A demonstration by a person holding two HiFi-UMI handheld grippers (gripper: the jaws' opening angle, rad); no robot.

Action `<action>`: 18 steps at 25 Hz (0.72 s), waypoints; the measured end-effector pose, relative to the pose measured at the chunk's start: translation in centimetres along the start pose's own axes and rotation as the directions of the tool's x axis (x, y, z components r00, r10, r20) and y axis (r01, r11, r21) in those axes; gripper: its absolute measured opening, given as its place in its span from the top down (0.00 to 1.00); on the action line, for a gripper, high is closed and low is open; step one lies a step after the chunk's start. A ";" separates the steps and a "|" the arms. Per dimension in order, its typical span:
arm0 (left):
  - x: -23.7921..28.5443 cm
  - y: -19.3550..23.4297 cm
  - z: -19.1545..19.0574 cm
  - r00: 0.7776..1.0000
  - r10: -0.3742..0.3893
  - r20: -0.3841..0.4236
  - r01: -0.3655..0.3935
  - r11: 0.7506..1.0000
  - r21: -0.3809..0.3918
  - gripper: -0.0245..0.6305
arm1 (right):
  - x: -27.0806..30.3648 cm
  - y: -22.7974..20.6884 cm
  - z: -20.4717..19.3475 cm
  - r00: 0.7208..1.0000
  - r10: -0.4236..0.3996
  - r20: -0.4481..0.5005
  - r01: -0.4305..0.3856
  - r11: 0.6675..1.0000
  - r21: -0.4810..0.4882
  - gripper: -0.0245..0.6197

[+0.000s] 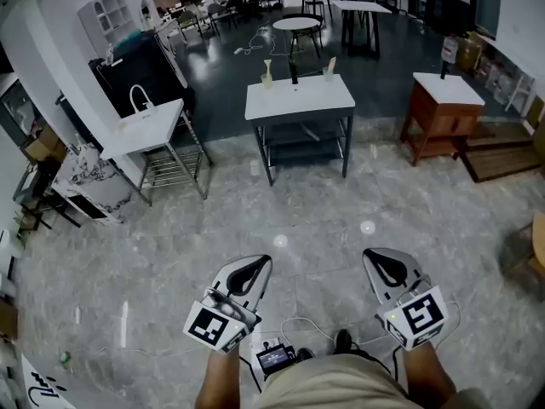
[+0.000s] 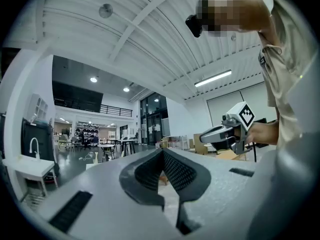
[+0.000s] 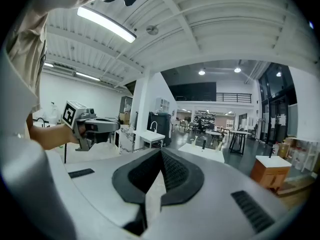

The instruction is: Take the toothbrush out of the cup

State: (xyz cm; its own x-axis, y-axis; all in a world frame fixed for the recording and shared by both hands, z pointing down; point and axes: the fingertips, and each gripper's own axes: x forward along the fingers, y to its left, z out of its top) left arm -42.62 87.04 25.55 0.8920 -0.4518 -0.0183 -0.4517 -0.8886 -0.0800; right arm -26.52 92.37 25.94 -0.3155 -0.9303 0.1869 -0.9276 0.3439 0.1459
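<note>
Toothbrush and cup are too small to be picked out with certainty. A pale cup-like vessel (image 1: 267, 75) is seen at the back left corner of the white table (image 1: 298, 102), and a second pale vessel (image 1: 329, 66) at the back right corner. A dark upright item (image 1: 294, 72) is set between the 2. Whether a toothbrush stands in either vessel cannot be told.

The table is placed well ahead, across a grey stone floor (image 1: 281, 220). It is flanked by a sink stand (image 1: 140, 130) on the left and a wooden cabinet (image 1: 443, 100) on the right.

Both grippers are held low and close to the body, well apart from the table and from each other, and both are aimed toward it. The left gripper (image 1: 258, 262) is seen with its jaws pressed together and nothing between them. The right gripper (image 1: 375, 255) is likewise closed and empty. In each gripper view the other gripper is seen off to the side, and the pads meet at the tip.
</note>
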 end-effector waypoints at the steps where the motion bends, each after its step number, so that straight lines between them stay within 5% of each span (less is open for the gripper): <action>1: -0.2 0.4 -0.1 1.000 -0.001 0.002 0.001 1.000 -0.003 0.95 | 0.4 0.2 0.0 1.000 -0.002 -0.005 0.002 1.000 0.000 0.96; 11: -2.1 3.6 -0.8 0.999 0.013 0.032 -0.012 1.000 -0.024 0.95 | 3.8 2.0 0.6 1.000 0.006 -0.007 -0.006 1.000 0.006 0.95; 18: 1.0 6.0 -1.6 1.000 0.001 0.013 0.000 1.000 -0.025 0.95 | 6.6 -1.5 0.0 1.000 -0.021 -0.004 0.021 0.999 0.041 0.95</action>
State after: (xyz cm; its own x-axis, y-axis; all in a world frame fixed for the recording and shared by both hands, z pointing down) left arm -44.43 81.12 26.64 0.8918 -0.4513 -0.0313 -0.4524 -0.8901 -0.0554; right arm -27.21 85.69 26.93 -0.2950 -0.9368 0.1882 -0.9415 0.3186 0.1102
